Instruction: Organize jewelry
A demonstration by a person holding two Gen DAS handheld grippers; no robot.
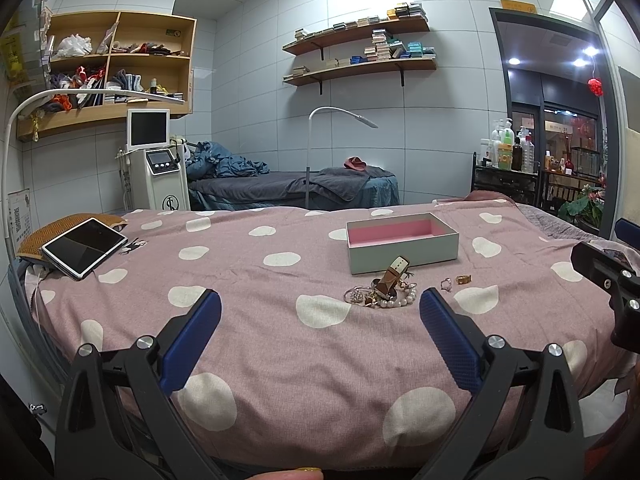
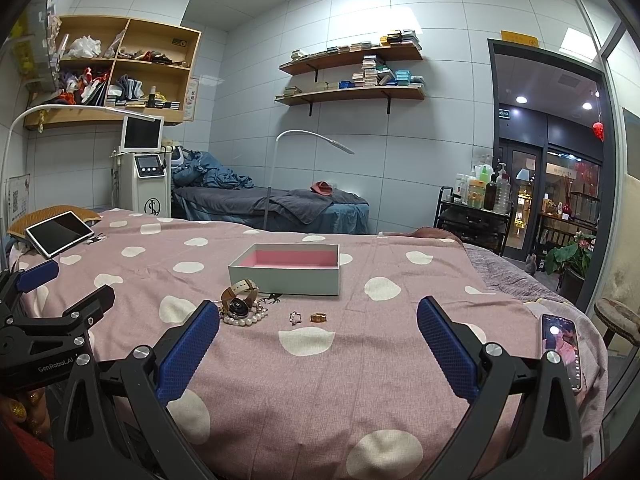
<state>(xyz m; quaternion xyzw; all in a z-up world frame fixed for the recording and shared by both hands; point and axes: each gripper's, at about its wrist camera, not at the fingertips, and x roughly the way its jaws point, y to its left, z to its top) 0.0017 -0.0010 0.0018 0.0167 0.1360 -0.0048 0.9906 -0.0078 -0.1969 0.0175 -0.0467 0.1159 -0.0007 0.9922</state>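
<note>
While box (image 2: 285, 276) sits lidless | pink-lined, grey-walled | jewelry (image 2: 240, 309) heaped beside

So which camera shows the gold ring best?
The right wrist view: the gold ring lies near the middle, apart from the silver ring, with its band shape visible. In the left wrist view the gold ring is smaller and off to the right.
</note>
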